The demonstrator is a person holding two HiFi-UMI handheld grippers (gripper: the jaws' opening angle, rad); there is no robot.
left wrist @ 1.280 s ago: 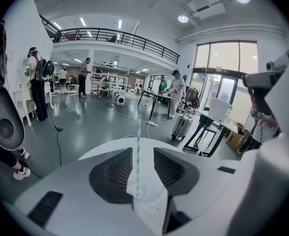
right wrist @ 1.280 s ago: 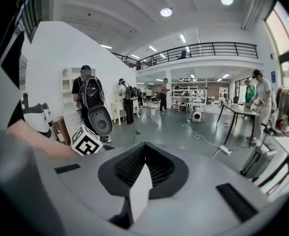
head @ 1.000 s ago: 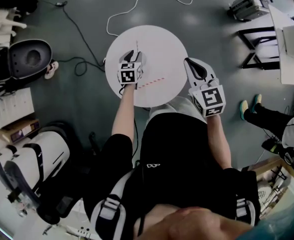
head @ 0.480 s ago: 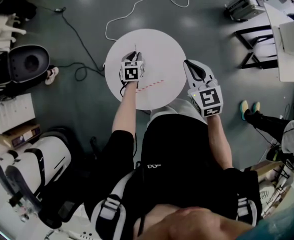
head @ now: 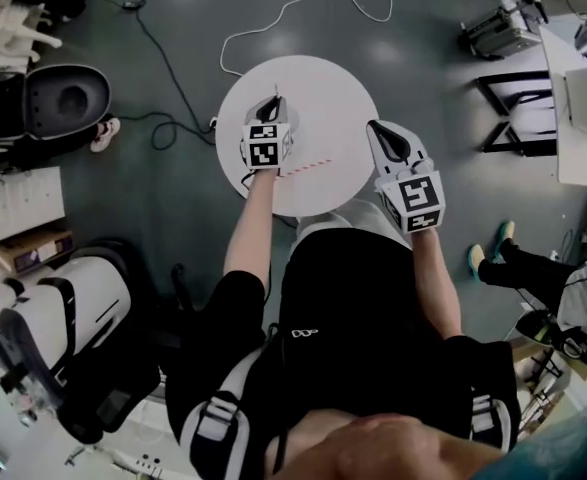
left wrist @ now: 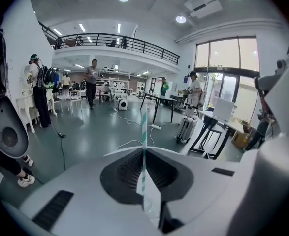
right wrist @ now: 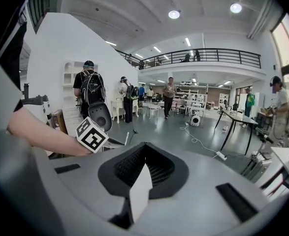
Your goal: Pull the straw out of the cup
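A green-and-white striped straw [left wrist: 144,127] stands upright between the jaws of my left gripper [left wrist: 144,149], which have just been closing and now pinch it. In the head view the left gripper [head: 276,101] hovers over the left part of the round white table [head: 323,88]. No cup shows in any view; what lies under the gripper is hidden. A red-striped straw [head: 305,165] lies flat on the table near its front edge. My right gripper [head: 375,125] hangs at the table's right edge, jaws together with nothing in them, as in its own view [right wrist: 145,144].
A white cable [head: 303,3] and a black cable [head: 168,88] run across the floor behind and left of the table. A black case [head: 63,98] lies at the left. Desks [head: 573,88] and a person's feet [head: 488,253] are at the right.
The left gripper's jaws have gone from wide open to pinching the green striped straw, and the gripper has risen a little. The right gripper has stayed put.
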